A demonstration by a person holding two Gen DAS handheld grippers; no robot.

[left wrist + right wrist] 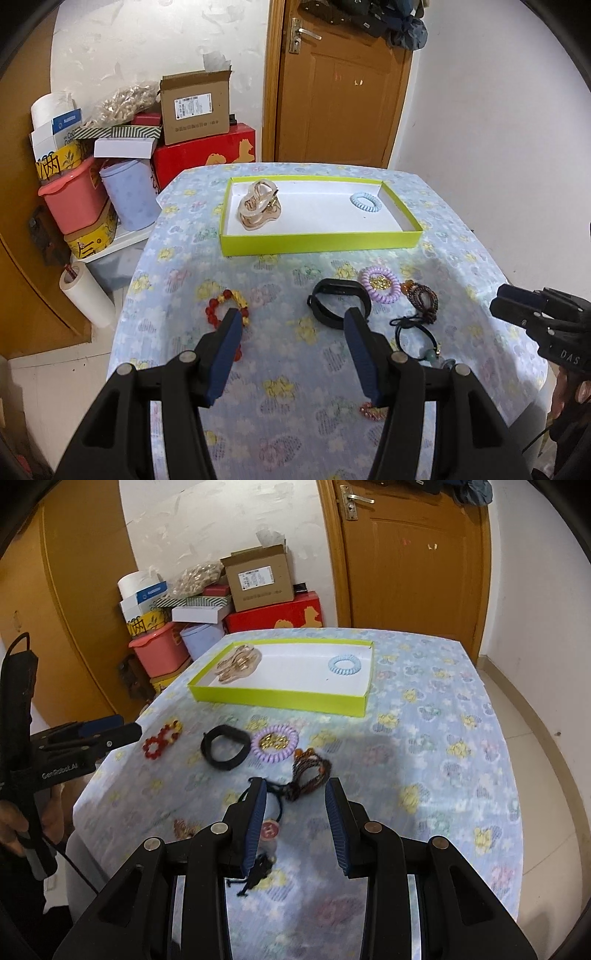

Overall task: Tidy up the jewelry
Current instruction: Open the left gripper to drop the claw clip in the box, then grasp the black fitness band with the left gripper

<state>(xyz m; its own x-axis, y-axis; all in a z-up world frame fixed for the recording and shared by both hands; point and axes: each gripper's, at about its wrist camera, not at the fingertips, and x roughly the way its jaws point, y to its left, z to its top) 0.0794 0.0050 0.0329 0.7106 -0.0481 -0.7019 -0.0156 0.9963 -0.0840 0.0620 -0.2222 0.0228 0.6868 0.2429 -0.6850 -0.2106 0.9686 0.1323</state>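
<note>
The left gripper (291, 325) hangs with jaws spread and empty above the near edge of the flower-print tablecloth (295, 424), as does the right gripper (295, 794). Just beyond lie a red bead bracelet (226, 306), black band (338, 302) and purple coil tie (380, 286). Farther off, the shallow lime-green cardboard tray (317, 243) holds a beige claw clip (258, 206) at left and a blue coil tie (365, 201) at right.

Hair claw (258, 205) and coil tie (365, 202) in tray (321, 242); bracelets probably before it.
</note>
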